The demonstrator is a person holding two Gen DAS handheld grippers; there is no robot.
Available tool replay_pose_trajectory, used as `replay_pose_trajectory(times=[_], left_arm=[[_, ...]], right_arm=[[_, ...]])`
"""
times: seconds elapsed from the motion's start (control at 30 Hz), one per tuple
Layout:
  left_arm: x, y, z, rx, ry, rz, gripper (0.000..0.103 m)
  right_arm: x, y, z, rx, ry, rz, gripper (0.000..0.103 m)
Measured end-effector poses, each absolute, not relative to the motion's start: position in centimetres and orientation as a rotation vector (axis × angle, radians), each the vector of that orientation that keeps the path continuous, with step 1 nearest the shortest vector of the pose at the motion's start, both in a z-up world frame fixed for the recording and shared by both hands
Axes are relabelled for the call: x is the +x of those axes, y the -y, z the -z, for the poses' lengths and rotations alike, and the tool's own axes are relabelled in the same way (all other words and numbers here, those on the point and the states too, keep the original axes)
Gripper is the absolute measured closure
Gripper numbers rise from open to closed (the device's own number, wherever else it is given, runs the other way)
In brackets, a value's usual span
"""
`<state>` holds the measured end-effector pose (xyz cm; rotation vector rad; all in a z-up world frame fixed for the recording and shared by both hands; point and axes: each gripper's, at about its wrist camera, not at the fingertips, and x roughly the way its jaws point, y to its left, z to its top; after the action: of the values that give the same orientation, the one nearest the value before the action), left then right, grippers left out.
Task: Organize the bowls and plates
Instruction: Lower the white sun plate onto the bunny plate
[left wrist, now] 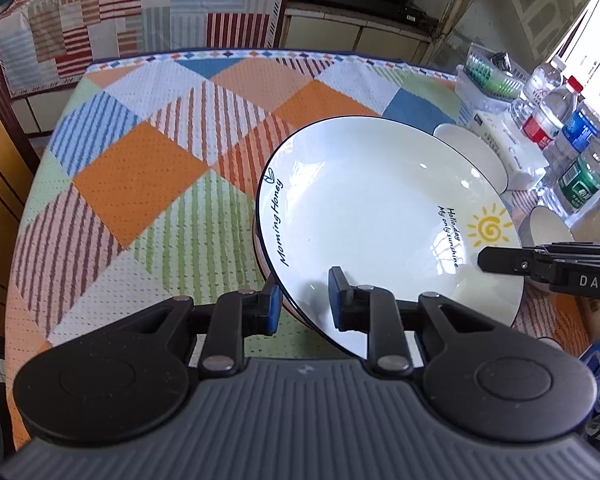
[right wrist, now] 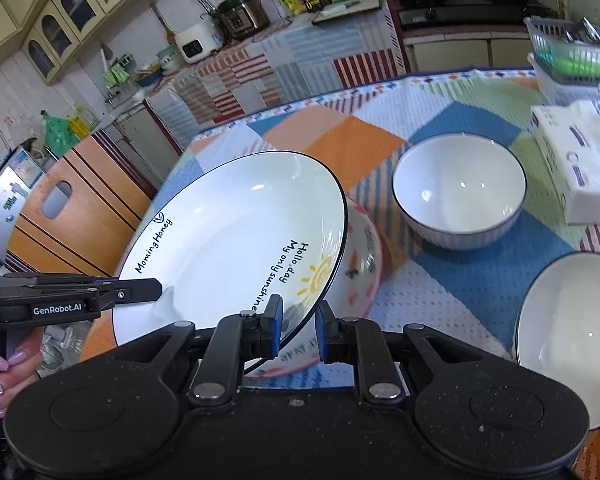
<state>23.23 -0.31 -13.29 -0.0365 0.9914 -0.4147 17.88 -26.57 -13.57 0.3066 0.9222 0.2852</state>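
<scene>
In the left wrist view, the left claw (left wrist: 305, 299) straddles the near rim of the white plate (left wrist: 380, 208), one finger under the edge and one over the inside; the jaws look spread, and whether the pads actually press the rim cannot be told. The right claw (left wrist: 500, 258) reaches in from the right, its tips at the rim beside the sun drawing.

In the right wrist view, the right claw (right wrist: 298, 326) brackets the plate's (right wrist: 236, 240) near edge, jaws parted, not clamped. Just beyond its tips, the plate tilts over a patterned plate (right wrist: 366, 268) on the worktop (right wrist: 440, 280). Two bowls (right wrist: 459, 196) stand ahead and right.

Lowering should likely go slowly and level, both sides together, centred over the patterned plate.
</scene>
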Motion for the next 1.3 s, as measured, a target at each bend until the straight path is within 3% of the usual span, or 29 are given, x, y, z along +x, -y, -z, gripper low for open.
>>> replay_pose_trajectory(times=[0.87,1.3], left_arm=[[26.6,1.7,17.0,-0.037,-1.165,0.386,0.077],[26.9,2.8,17.1,0.034,-1.176,0.349,0.076]], right_arm=[[19.8,24.6,15.5,0.157,-1.037,-0.185,0.079],[20.8,22.0,16.1,-0.040,-1.060,-0.085,0.071]])
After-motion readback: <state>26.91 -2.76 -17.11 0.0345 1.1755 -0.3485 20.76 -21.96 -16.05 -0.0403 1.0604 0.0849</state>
